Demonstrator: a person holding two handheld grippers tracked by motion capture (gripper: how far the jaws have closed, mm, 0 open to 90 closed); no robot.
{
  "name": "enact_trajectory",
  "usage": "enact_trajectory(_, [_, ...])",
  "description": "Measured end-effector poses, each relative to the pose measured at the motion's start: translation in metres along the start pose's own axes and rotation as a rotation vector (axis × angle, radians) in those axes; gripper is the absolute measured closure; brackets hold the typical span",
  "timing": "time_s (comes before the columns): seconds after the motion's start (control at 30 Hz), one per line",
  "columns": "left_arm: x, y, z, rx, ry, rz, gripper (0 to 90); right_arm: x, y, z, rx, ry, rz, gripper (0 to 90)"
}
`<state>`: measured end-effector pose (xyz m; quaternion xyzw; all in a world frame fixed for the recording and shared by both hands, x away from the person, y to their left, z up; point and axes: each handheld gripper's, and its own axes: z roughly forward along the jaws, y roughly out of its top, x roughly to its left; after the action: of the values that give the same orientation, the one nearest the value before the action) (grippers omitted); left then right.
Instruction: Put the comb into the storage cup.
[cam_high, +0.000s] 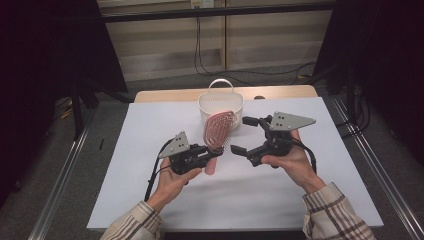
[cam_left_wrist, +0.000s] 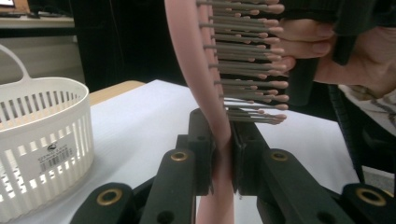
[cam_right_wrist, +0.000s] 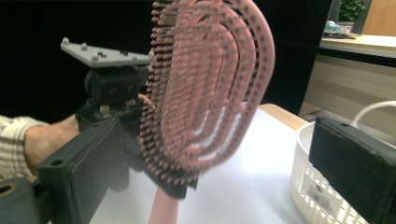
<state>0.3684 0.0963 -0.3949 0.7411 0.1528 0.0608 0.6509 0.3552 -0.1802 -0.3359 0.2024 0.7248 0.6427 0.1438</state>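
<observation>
Above the white table (cam_high: 150, 200), just in front of the white slotted basket (cam_high: 220, 104), the left gripper (cam_high: 212, 151) is clamped on the neck of a pink hairbrush (cam_high: 218, 131), holding it upright with the handle hanging below the jaws. The right gripper (cam_high: 241, 135) stands with its jaws spread wide beside the brush head, gripping nothing. Judged from this, the pickup is complete; what appears to remain is either a handover to the right gripper or placement of the brush in the basket, which looks empty as far as its interior can be seen. The left gripper view confirms the grip: both pads press flat against the thin pink stem (cam_left_wrist: 223, 158), with the bristles (cam_left_wrist: 247, 60) pointing toward the other hand, a contact the high view leaves unclear. The right gripper view shows the bristled face (cam_right_wrist: 205, 88) square-on, its oval rows somewhat blurred, and its own jaws well apart on either side of it.
</observation>
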Motion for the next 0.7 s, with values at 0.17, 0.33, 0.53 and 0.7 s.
enact_trajectory(0.17, [0.002, -0.005, 0.0, 0.018, -0.01, -0.006, 80.7, 0.004, 0.0, 0.007, 0.002, 0.005, 0.001, 2.6])
enact_trajectory(0.33, [0.001, -0.01, 0.003, 0.029, -0.031, -0.004, 80.7, 0.006, -0.004, 0.008, -0.004, 0.015, -0.008, 3.8])
enact_trajectory(0.53, [-0.001, -0.01, 0.004, 0.036, -0.061, -0.003, 80.7, 0.005, -0.008, 0.012, -0.008, 0.025, -0.011, 6.5])
enact_trajectory(0.7, [-0.005, -0.011, 0.007, 0.038, -0.076, -0.001, 80.7, 0.005, -0.006, 0.011, -0.029, 0.031, -0.011, 7.4])
